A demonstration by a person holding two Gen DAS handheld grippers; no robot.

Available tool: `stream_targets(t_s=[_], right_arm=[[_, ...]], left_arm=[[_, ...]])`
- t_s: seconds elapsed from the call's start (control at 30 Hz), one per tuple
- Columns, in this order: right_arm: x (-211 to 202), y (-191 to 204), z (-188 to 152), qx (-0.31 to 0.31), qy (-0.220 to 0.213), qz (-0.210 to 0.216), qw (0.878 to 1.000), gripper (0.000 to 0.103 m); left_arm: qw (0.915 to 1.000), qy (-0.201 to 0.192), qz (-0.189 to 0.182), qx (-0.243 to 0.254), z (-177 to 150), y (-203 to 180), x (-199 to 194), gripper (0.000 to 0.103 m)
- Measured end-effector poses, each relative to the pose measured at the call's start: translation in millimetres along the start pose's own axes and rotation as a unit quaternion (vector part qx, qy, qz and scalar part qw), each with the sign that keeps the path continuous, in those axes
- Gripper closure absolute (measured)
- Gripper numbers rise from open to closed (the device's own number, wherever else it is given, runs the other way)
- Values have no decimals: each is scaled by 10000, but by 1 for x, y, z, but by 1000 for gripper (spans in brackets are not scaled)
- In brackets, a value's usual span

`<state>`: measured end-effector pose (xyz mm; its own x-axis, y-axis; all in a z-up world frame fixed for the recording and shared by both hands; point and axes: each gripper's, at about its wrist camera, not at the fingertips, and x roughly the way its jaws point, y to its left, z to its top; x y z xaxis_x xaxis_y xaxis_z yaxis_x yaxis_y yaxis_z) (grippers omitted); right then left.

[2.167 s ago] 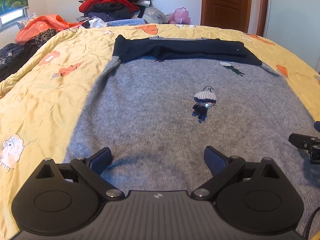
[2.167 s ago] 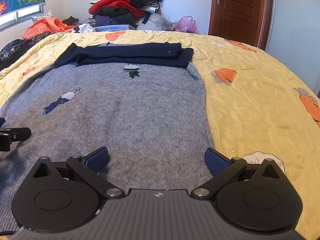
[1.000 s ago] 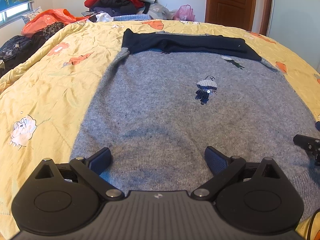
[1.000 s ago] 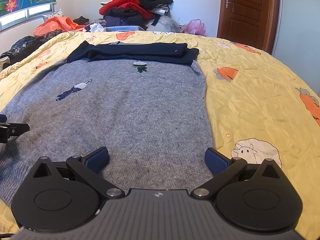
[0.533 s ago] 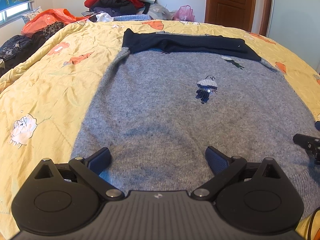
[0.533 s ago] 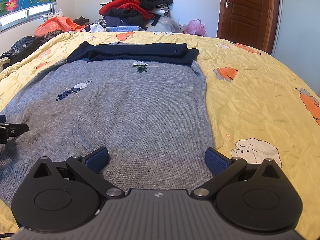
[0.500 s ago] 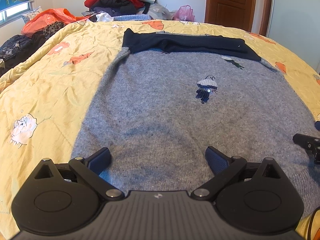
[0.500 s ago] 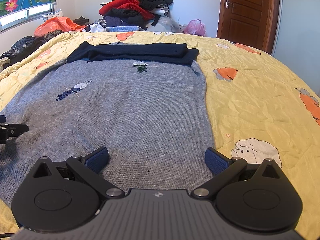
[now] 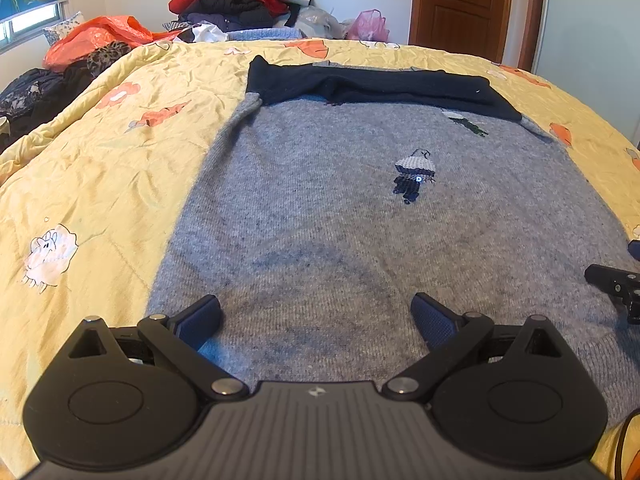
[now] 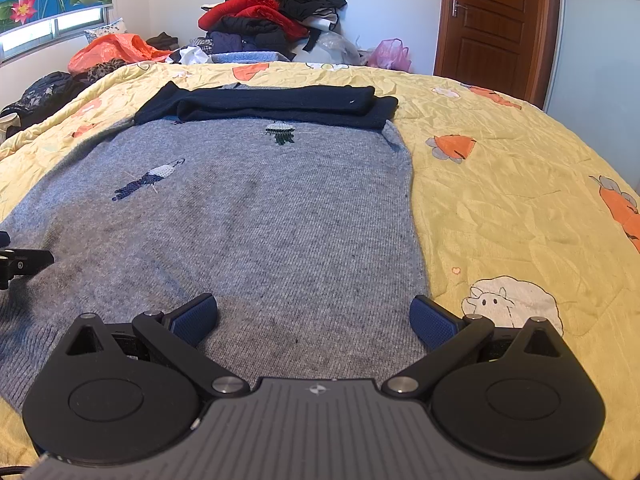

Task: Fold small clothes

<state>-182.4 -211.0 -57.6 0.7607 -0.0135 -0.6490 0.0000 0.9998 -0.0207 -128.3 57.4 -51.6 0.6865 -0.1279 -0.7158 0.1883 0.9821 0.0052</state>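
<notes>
A grey knit sweater lies flat on the yellow bedspread, with small embroidered figures and its navy sleeves folded across the far end. My left gripper is open and empty, just above the sweater's near hem on its left half. My right gripper is open and empty over the near hem by the sweater right edge. A tip of the right gripper shows at the right edge of the left wrist view, and a tip of the left gripper at the left edge of the right wrist view.
A pile of clothes and an orange bag lie beyond the far side of the bed. A brown door stands at the back right. Dark clothes lie off the bed's left side.
Both grippers have drawn back slightly toward the near hem since 2.2 s ago and stay open. In the last half second nothing has visibly moved.
</notes>
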Motion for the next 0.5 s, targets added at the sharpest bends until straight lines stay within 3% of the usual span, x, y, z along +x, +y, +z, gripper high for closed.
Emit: stream_targets(t_s=[0.5], right_arm=[[-2, 0, -2, -20, 29, 11, 10000, 0]], left_arm=[[10000, 43, 12, -21, -4, 5, -7, 1]])
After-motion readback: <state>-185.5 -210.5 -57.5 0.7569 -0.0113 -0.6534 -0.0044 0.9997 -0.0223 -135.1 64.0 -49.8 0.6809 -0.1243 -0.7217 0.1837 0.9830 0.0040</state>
